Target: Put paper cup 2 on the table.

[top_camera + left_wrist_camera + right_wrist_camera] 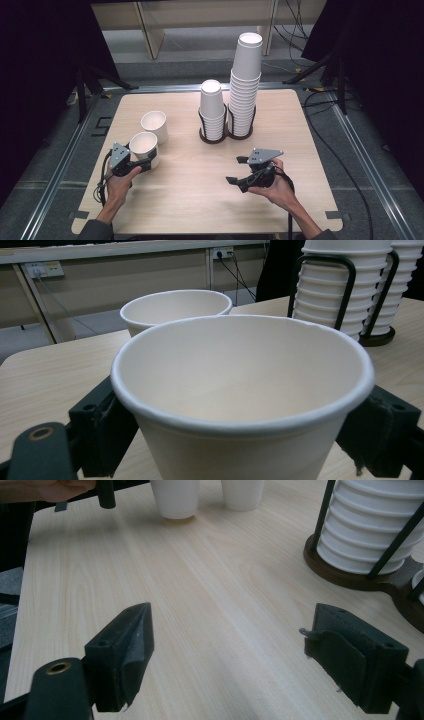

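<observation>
On the pale wooden table [200, 180], the near paper cup [144, 146] stands upright at my left, clamped between the jaws of my left gripper [142, 165]. A second cup [154, 126] sits just behind it. My right gripper [239, 170] hangs wide open and empty over bare wood, well apart from both.

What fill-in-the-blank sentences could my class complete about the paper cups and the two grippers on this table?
1. The left gripper has its jaws on either side of an upright paper ____.
2. The right gripper hovers over bare wood with its jaws ____.
3. Beside the held cup, ____ more loose cup stands upright.
4. In the dark holder, the right-hand stack is ____ than the left-hand stack.

Missing words: cup; open; one; taller
</observation>
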A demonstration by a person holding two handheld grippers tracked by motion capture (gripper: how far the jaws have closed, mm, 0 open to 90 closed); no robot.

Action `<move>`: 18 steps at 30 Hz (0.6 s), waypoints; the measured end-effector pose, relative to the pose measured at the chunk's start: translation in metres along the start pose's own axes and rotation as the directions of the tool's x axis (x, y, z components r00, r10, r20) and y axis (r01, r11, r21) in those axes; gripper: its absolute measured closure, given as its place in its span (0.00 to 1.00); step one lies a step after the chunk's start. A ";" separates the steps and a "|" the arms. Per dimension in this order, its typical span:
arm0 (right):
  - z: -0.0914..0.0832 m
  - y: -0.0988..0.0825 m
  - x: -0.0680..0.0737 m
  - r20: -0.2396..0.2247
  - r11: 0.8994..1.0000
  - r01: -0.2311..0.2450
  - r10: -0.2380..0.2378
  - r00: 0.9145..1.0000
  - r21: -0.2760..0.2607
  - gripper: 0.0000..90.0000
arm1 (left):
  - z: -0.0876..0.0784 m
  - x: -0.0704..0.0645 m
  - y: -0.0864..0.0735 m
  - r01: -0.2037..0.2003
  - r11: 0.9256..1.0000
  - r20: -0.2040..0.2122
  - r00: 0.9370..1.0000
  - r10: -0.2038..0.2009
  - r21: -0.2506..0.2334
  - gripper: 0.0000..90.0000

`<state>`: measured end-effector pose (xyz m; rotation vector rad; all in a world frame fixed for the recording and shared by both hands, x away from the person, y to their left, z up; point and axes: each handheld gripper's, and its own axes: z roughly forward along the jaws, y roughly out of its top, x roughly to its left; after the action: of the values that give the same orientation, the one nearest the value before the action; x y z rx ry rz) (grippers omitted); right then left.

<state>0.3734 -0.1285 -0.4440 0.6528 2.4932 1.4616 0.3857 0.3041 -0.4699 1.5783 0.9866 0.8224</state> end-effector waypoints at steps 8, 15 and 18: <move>0.003 -0.001 0.002 -0.017 1.000 0.005 -0.005 1.000 0.018 0.21 | 0.008 0.004 -0.005 -0.002 1.000 0.009 1.000 0.002 -0.005 0.14; 0.003 -0.001 0.002 -0.015 1.000 0.018 -0.018 1.000 0.010 0.21 | 0.010 0.009 -0.009 0.002 1.000 -0.003 1.000 -0.002 0.006 0.14; 0.004 -0.001 0.002 -0.026 1.000 0.006 -0.006 1.000 0.017 0.21 | 0.011 0.010 -0.011 -0.010 1.000 -0.002 1.000 0.010 -0.003 0.13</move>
<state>0.3724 -0.1251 -0.4466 0.6329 2.5275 1.4577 0.3981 0.3096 -0.4825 1.5814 0.9795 0.8321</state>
